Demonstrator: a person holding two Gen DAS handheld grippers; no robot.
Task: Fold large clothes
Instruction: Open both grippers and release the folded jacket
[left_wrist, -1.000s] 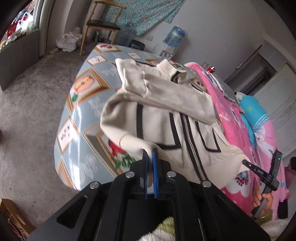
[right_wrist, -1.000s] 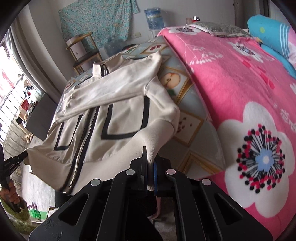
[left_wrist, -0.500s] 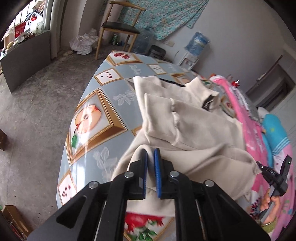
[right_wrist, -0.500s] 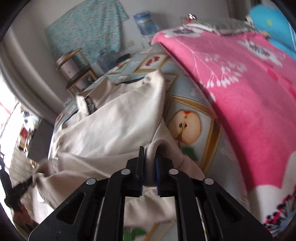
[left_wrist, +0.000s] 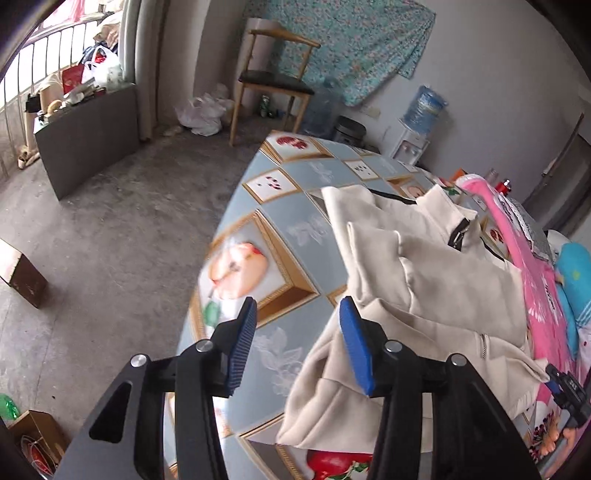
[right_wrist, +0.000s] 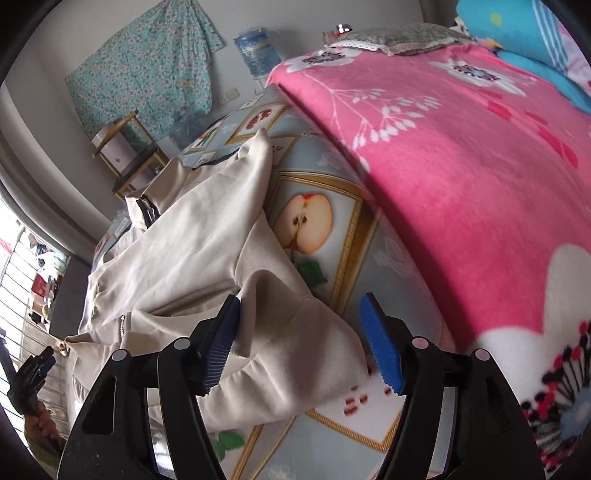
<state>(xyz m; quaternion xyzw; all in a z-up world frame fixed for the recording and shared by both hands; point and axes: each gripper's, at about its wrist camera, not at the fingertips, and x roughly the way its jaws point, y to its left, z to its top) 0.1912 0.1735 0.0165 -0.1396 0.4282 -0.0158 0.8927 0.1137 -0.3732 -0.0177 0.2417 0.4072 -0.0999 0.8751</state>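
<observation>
Left wrist view: left tongs stand apart, nothing between the pads; the cream jacket lies just to their right and ahead, its hem edge brushing the outer side of the right pad. Right wrist view: right tongs also apart; a fold of the jacket sits between the pads, leaning on the left one, not pinched. Jacket rests on the desk with the fruit-print cloth, beside the pink bedspread.

Progress, judged: sleeves are laid across the chest, bottom hem is brought up over the body toward the collar, so the lengthwise fold looks set down. Bundle is still loose and lumpy, hem corners bunched near both tongs; smoothing and probably one more fold are left.

Against the earlier frames: both tongs were clamped on the hem corners with the hem hanging off the near desk edge and the black-trimmed front showing. Now that front is covered, the hem lies on top of the body, and both sets of jaws have just been opening, letting the cloth go. Both views sit closer in over the desk.
</observation>
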